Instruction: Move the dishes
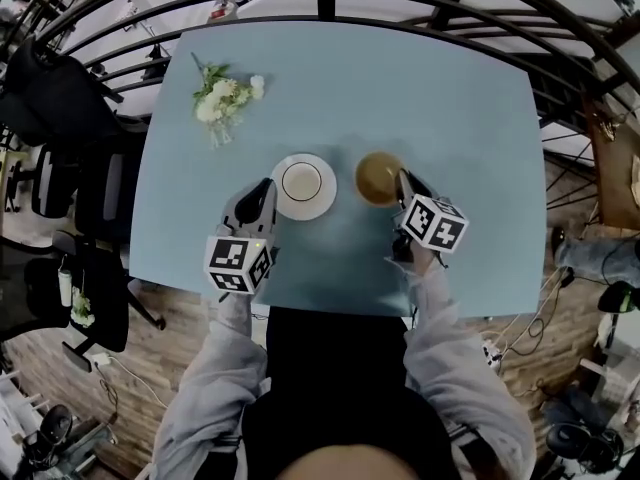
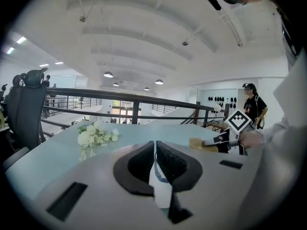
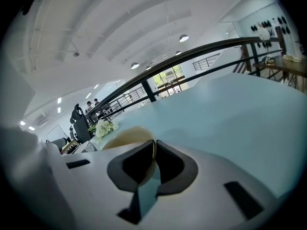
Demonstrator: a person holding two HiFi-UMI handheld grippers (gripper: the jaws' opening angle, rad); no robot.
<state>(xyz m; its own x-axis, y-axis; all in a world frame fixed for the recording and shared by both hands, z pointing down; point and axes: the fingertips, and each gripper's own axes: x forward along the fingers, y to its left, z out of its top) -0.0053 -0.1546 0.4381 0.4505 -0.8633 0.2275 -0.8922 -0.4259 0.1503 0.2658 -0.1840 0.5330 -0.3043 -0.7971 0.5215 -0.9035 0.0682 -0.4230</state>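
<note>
Reaching forward side by side, left gripper (image 1: 267,192) clamps the white plate (image 1: 322,200), right gripper (image 1: 403,181) the tan bowl (image 1: 374,176).

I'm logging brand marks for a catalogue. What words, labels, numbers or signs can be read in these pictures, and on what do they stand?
No readable words or numbers in any view.
Black-and-white square markers on the cubes of the left gripper and right gripper: patterns, not text.
Blue mark on the round white plate, seen between the left gripper's jaws: too blurred to read.
</note>
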